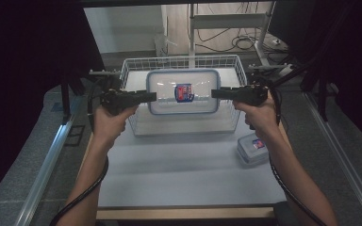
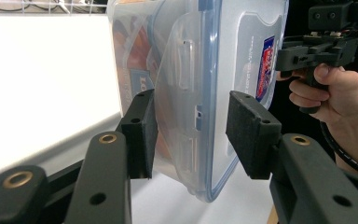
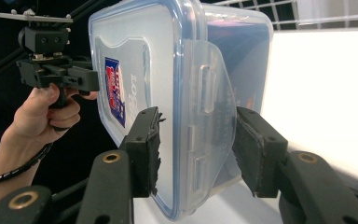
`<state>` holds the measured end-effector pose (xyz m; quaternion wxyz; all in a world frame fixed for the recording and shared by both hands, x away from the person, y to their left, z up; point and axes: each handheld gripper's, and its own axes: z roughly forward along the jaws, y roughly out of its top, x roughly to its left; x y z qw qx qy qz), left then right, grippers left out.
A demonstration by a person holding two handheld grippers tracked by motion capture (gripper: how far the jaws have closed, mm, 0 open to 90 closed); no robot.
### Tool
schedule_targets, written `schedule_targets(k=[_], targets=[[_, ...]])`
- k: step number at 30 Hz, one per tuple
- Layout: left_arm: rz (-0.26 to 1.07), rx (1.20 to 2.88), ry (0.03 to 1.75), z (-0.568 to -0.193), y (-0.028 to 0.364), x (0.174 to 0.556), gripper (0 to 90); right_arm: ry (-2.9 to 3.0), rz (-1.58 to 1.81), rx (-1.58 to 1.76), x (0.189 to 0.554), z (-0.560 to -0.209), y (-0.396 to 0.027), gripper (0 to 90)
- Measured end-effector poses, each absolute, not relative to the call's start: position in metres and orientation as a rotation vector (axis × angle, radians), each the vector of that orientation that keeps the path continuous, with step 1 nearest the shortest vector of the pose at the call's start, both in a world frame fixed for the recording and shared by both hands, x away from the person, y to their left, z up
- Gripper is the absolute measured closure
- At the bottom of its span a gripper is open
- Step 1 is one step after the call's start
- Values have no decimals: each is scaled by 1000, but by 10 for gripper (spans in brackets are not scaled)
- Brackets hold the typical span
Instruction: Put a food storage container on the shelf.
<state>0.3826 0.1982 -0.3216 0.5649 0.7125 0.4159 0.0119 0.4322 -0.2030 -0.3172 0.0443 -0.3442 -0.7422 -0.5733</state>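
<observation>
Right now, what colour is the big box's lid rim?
Blue, around the clear lid; right gripper view shows it best.

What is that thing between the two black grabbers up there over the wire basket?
A big clear plastic box with a blue-rimmed lid, seen in the high view. The left gripper and right gripper each clamp one short end, holding it above the wire basket.

Embossed "Lo…" on the clear container (image 2: 135,84) — red-and-blue lid sticker (image 3: 115,91) lettering too blurred to read
</observation>
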Motion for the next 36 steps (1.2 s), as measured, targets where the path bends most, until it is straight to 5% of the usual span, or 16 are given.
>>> schedule_targets(k=[17, 36], targets=[[-11, 1630, 1056, -319, 200, 433, 534, -2226, -1722, -1173, 482, -307, -196, 517], [-15, 1622, 1094, -320, 202, 442, 518, -2218, -1694, -1196, 495, -308, -190, 505]])
